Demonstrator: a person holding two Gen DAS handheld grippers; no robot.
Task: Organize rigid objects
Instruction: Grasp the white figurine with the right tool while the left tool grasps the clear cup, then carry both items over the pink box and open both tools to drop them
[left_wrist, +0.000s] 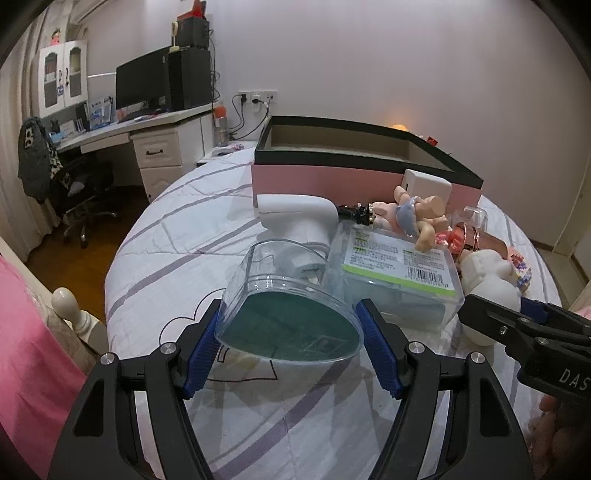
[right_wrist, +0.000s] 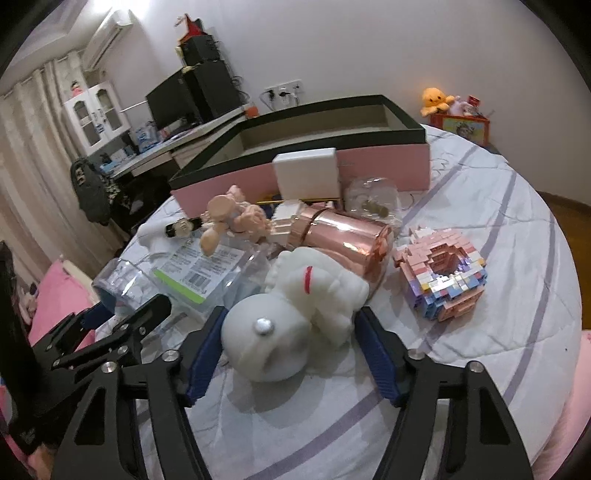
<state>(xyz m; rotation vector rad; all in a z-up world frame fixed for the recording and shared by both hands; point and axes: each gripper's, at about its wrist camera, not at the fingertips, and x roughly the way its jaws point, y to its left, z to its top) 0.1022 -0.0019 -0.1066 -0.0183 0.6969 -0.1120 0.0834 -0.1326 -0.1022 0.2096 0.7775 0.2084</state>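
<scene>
Left tongs (left_wrist: 290, 345) grip the slippery clear heart-shaped plastic box (left_wrist: 288, 314); right tongs (right_wrist: 291, 349) clamp the stiff white figurine (right_wrist: 295, 310); we hold both firmly.

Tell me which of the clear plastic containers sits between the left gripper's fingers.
The curved clear tub with the dark green base; the flat clear box with the barcode label lies beyond it, outside the left gripper.

Pink box (left_wrist: 354, 181) black-rimmed — white bedspread (left_wrist: 177, 229), purple lines
</scene>
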